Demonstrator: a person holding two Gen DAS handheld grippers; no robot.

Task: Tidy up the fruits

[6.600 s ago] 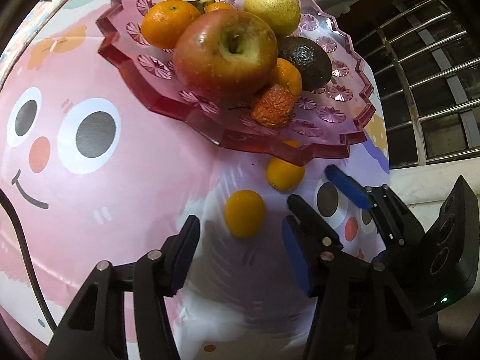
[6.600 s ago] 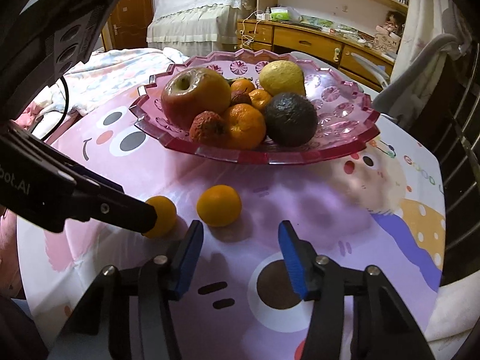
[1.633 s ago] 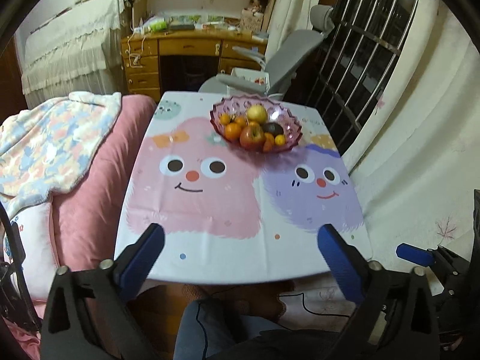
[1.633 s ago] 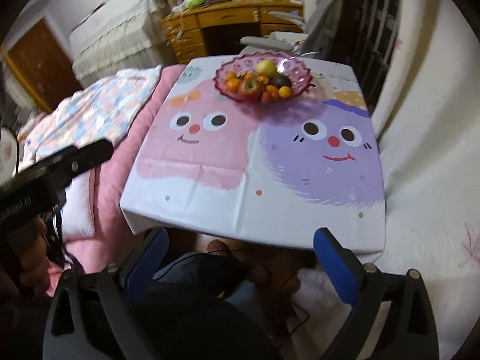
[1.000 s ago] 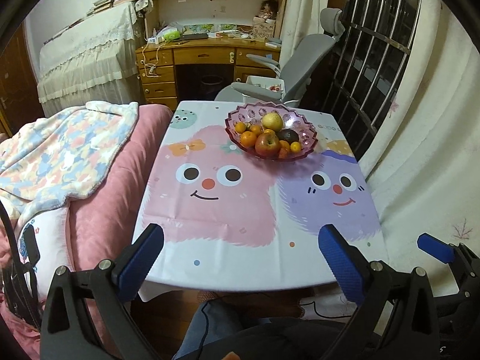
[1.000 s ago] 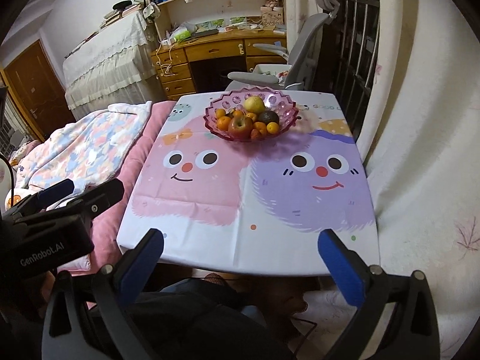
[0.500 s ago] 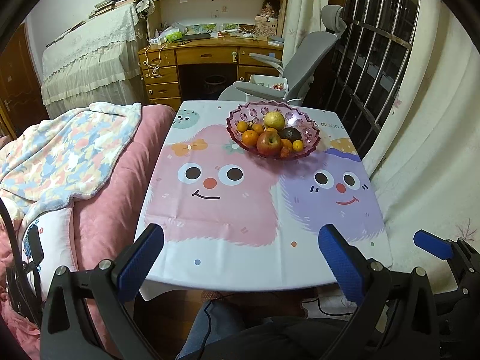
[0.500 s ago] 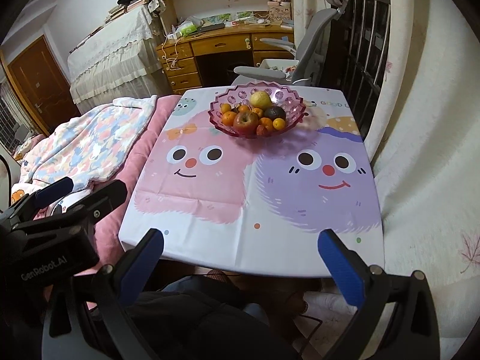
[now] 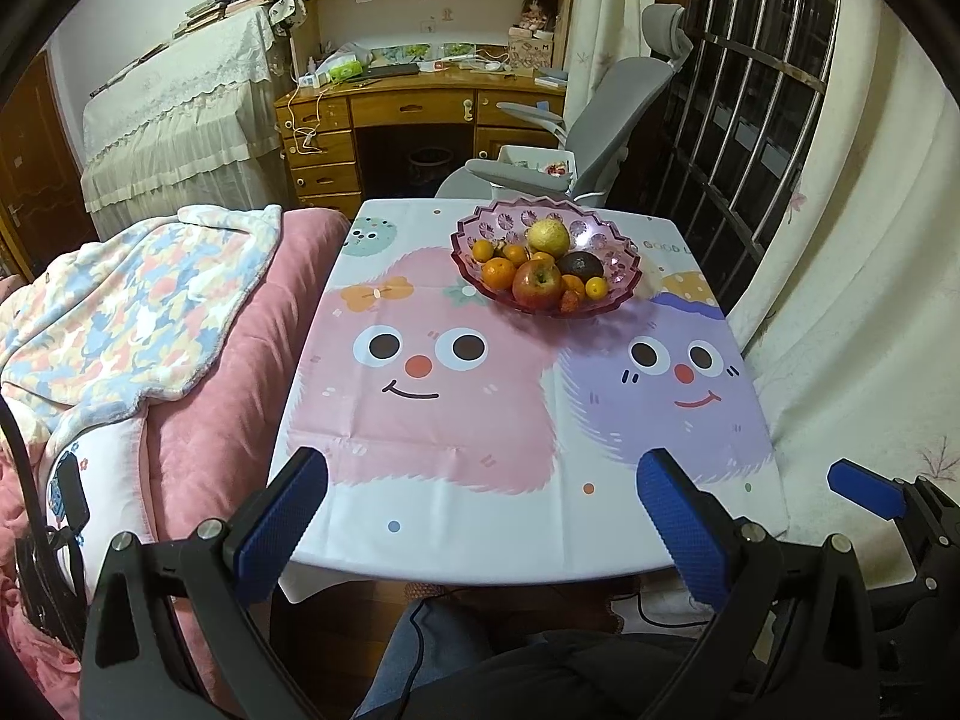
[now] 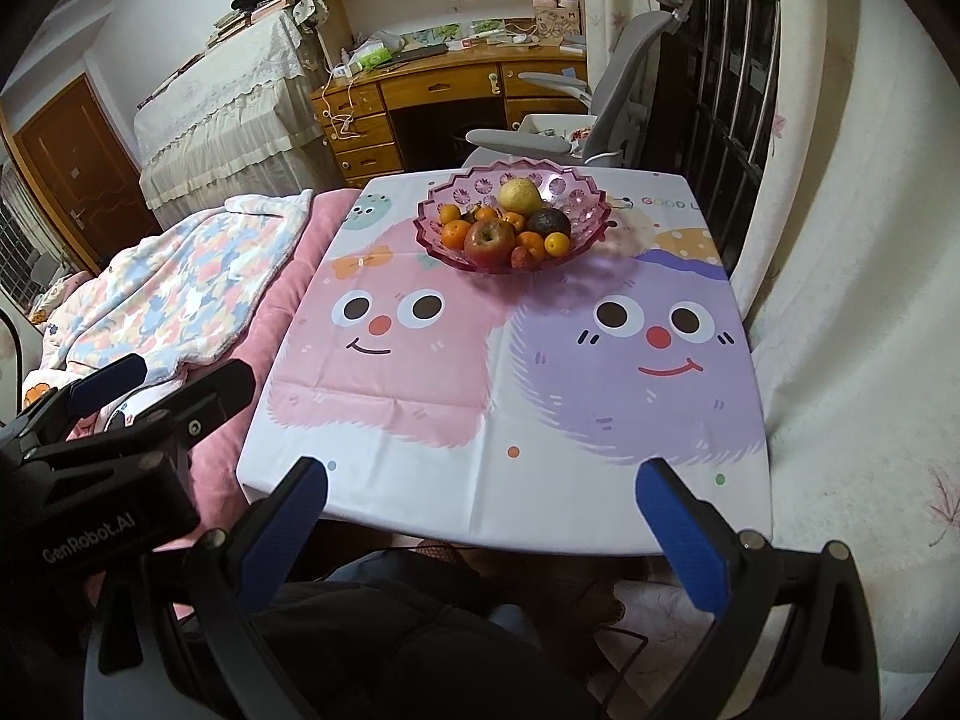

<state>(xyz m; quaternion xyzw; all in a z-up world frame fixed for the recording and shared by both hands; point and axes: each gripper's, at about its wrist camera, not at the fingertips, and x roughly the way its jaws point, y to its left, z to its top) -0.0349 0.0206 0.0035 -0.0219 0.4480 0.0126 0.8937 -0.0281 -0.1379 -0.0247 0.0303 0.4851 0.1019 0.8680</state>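
From the left wrist view I have the left hand-held gripper (image 9: pixel 480 510) low in the frame with its blue pads spread wide apart and nothing between them, well back from the bench (image 9: pixel 510 516); I judge it is held off like this because no loose fruit is left on the cloth to pick; the pink bowl (image 9: pixel 624 294) sits in the upper middle of the frame, toward the far end of the bench, and the fruits are heaped inside it, a red apple (image 9: pixel 537 283) at the near side, a yellow pear (image 9: pixel 547 236) behind, a dark avocado (image 9: pixel 581 264) to the right and small oranges (image 9: pixel 499 273) tucked round them; at the lower right edge the tip of the right hand-held gripper (image 9: pixel 864 495) shows, off the bench over the curtain (image 9: pixel 852 300); from the right wrist view the right hand-held gripper (image 10: pixel 480 510) is likewise gaping and empty at the bottom of the frame, short of the bench edge (image 10: pixel 480 525); the bowl (image 10: pixel 426 228) stands in the upper middle with the apple (image 10: pixel 490 242) foremost; the left hand-held gripper (image 10: pixel 162 384) reaches in at the middle left, over the pink bed (image 10: pixel 282 294); to my eye the sorting looks finished, both tools parked clear so as not to knock the pile.
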